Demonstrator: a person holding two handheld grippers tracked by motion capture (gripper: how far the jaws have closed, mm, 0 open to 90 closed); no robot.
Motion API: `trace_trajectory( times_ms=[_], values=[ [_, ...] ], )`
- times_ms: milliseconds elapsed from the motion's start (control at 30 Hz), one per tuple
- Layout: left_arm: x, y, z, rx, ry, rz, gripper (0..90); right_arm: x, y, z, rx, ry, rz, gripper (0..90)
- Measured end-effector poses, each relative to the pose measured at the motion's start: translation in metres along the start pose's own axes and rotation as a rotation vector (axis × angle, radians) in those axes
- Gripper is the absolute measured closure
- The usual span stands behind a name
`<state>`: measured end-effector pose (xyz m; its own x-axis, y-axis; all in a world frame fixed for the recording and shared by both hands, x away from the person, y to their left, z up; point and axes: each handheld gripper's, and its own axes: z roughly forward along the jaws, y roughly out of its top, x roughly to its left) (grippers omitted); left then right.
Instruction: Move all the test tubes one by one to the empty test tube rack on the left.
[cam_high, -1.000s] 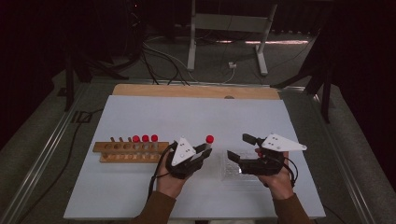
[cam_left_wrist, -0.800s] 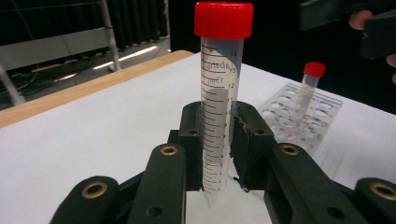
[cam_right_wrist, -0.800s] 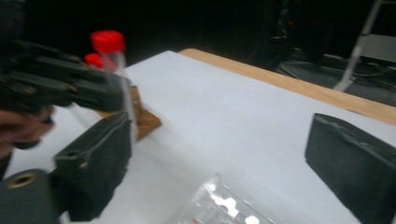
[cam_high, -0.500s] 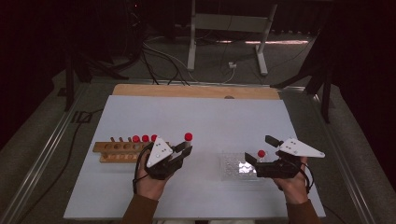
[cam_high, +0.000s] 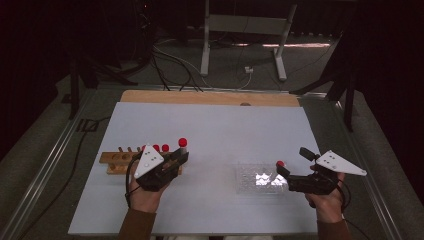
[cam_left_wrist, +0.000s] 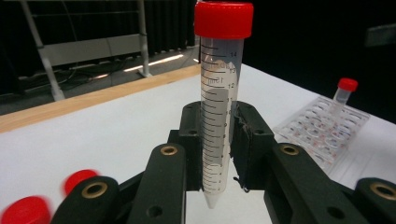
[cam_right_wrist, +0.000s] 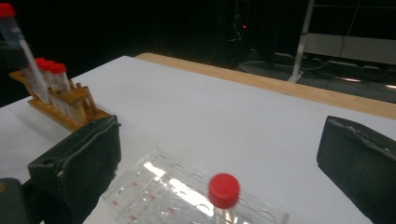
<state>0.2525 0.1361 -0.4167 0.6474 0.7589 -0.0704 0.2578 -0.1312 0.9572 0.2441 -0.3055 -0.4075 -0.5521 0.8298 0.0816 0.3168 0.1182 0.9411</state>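
Fingers of our left gripper (cam_left_wrist: 217, 154) pinch a clear graduated tube (cam_left_wrist: 220, 107) with a red cap, holding it upright just beside the wooden rack (cam_high: 116, 161) at the left of the white surface (cam_high: 220, 130), where more red-capped tubes (cam_high: 161, 148) stand. Our right gripper (cam_high: 290, 167) has just been opening and its fingers (cam_right_wrist: 79, 163) now stand spread wide with nothing pressed between them. Ahead of them a small red-capped vial (cam_right_wrist: 224, 193) stands in the clear plastic tray (cam_right_wrist: 154, 186), well apart from the rack.
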Motion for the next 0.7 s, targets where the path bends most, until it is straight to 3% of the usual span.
trace_trajectory(
  times_ms=[200, 700],
  values=[
    [0.015, 0.002, -0.015, -0.015, 0.026, -0.030, 76.2, -0.003, -0.003, 0.002, 0.008, 0.000, 0.009, 0.0],
    [0.036, 0.005, -0.039, -0.015, 0.051, -0.038, 76.1, -0.003, -0.005, 0.004, 0.007, 0.002, 0.016, 0.0]
  ],
)
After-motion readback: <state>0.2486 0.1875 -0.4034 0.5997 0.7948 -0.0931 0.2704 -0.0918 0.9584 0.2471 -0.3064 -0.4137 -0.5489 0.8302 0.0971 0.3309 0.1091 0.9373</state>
